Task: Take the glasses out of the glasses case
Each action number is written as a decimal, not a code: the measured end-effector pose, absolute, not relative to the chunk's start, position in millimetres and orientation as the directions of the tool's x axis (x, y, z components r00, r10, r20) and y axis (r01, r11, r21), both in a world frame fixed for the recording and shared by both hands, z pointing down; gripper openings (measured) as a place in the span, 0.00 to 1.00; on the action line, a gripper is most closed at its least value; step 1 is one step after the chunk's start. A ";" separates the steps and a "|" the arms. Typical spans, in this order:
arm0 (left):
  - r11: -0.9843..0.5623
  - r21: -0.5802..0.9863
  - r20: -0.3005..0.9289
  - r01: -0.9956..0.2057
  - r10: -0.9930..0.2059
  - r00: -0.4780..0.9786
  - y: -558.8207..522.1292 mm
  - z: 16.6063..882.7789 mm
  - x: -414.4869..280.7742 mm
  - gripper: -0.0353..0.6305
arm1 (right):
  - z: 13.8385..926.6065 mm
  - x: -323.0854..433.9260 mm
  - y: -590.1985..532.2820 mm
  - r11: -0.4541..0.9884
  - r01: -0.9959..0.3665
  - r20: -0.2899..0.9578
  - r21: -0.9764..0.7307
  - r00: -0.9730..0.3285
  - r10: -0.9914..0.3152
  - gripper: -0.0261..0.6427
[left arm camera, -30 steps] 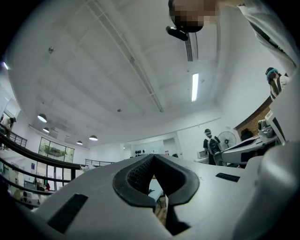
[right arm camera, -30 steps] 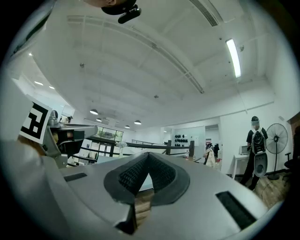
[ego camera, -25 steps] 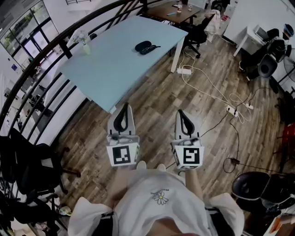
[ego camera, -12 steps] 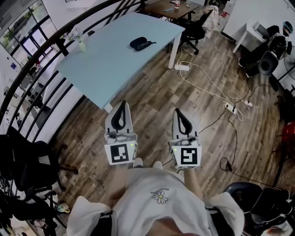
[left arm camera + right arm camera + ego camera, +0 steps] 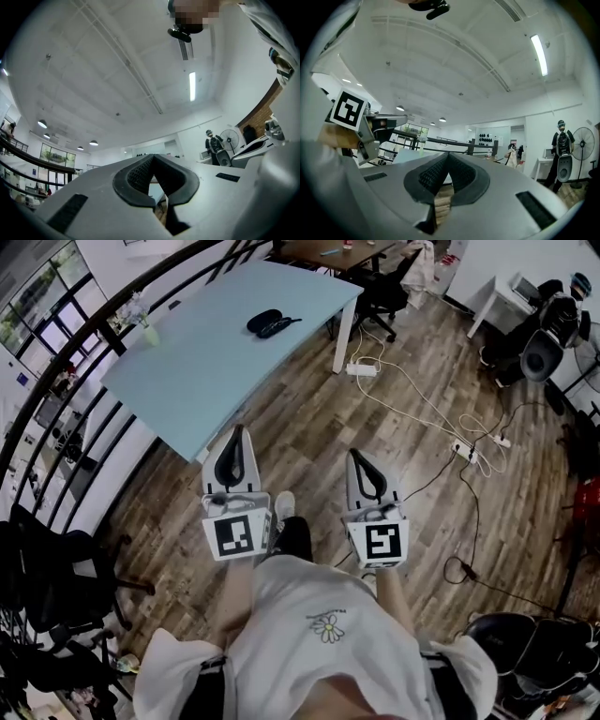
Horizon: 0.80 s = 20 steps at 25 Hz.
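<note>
A dark glasses case (image 5: 263, 322) lies on the far part of the light-blue table (image 5: 187, 381), with a thin dark piece sticking out at its right; whether it is a temple of the glasses I cannot tell. Both grippers hang over the wooden floor, well short of the case. My left gripper (image 5: 235, 431) is near the table's front corner, shut and empty, its pads meeting in the left gripper view (image 5: 152, 157). My right gripper (image 5: 356, 457) is beside it, also shut with nothing in it (image 5: 447, 154).
A small vase with a plant (image 5: 142, 322) stands at the table's left edge. A power strip (image 5: 360, 368) and cables (image 5: 441, 418) lie on the floor. A dark railing (image 5: 66, 418) runs along the left, office chairs (image 5: 56, 577) below it. A person (image 5: 560, 140) stands far right.
The person has stepped forward; a leg and shoe now show between the grippers. Both grippers have come closer to the table's front corner. The jaws stay shut.
</note>
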<state>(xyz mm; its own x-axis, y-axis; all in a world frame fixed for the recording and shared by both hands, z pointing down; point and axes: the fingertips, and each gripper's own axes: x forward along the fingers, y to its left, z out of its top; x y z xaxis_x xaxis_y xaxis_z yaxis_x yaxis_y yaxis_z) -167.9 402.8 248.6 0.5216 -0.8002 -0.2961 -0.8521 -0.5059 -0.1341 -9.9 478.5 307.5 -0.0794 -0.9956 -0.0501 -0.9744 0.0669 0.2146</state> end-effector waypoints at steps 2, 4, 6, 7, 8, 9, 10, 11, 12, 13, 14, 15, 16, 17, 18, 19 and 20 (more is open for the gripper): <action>-0.510 -0.165 -0.308 -0.844 -0.786 0.536 392.4 247.8 -159.9 0.08 | 310.3 -5.0 469.4 0.091 -0.969 -0.028 0.231 -0.100 -0.995 0.05; -0.517 -0.177 -0.331 -0.837 -0.770 0.545 375.0 244.3 -149.1 0.08 | 308.0 -0.6 451.3 0.119 -0.956 -0.032 0.267 -0.132 -0.991 0.05; -0.517 -0.174 -0.355 -0.838 -0.760 0.544 350.5 239.0 -138.0 0.08 | 305.3 5.0 424.4 0.136 -0.938 -0.053 0.320 -0.161 -0.985 0.05; -0.517 -0.174 -0.364 -0.838 -0.757 0.543 336.6 237.6 -132.1 0.08 | 305.1 9.3 409.7 0.134 -0.929 -0.064 0.344 -0.166 -0.984 0.05; -0.519 -0.174 -0.370 -0.837 -0.753 0.544 322.3 237.6 -126.1 0.08 | 305.9 14.3 395.7 0.126 -0.924 -0.073 0.362 -0.163 -0.984 0.05; -0.523 -0.171 -0.375 -0.835 -0.749 0.546 307.4 238.8 -120.6 0.08 | 307.8 19.3 382.6 0.116 -0.920 -0.077 0.374 -0.155 -0.985 0.05; -0.527 -0.164 -0.379 -0.834 -0.747 0.546 291.8 240.6 -115.9 0.08 | 310.4 23.8 369.4 0.107 -0.918 -0.074 0.383 -0.146 -0.987 0.05; -0.530 -0.153 -0.383 -0.834 -0.746 0.544 275.5 242.2 -112.1 0.08 | 313.0 27.8 355.4 0.103 -0.914 -0.064 0.393 -0.139 -0.988 0.05; -0.530 -0.141 -0.388 -0.836 -0.747 0.540 258.9 242.9 -108.7 0.08 | 314.7 31.3 340.0 0.104 -0.909 -0.053 0.404 -0.137 -0.989 0.05; -0.529 -0.132 -0.392 -0.838 -0.749 0.535 242.2 242.8 -105.4 0.08 | 315.3 34.5 323.1 0.107 -0.904 -0.046 0.413 -0.138 -0.989 0.05; -0.527 -0.130 -0.394 -0.840 -0.750 0.532 225.2 242.5 -101.4 0.08 | 315.2 37.9 304.8 0.111 -0.904 -0.043 0.413 -0.142 -0.989 0.05; -0.527 -0.132 -0.393 -0.840 -0.750 0.532 207.4 242.3 -96.4 0.08 | 314.4 41.7 284.8 0.115 -0.907 -0.045 0.405 -0.146 -0.988 0.05; -0.527 -0.135 -0.392 -0.839 -0.749 0.534 188.7 242.2 -90.4 0.08 | 313.0 45.8 263.4 0.119 -0.911 -0.051 0.394 -0.151 -0.987 0.05; -0.528 -0.131 -0.393 -0.839 -0.749 0.533 169.1 242.1 -84.0 0.08 | 311.4 49.9 240.9 0.123 -0.914 -0.057 0.387 -0.157 -0.986 0.05; -0.530 -0.121 -0.394 -0.839 -0.751 0.531 148.5 242.4 -78.2 0.08 | 309.8 53.8 217.8 0.127 -0.914 -0.061 0.385 -0.162 -0.985 0.05; -0.530 -0.111 -0.392 -0.840 -0.754 0.528 126.7 243.1 -73.2 0.08 | 308.3 57.3 194.2 0.131 -0.913 -0.061 0.387 -0.167 -0.984 0.05; -0.531 -0.106 -0.387 -0.841 -0.757 0.526 103.9 243.7 -68.7 0.08 | 306.7 60.5 170.0 0.136 -0.912 -0.059 0.388 -0.171 -0.983 0.05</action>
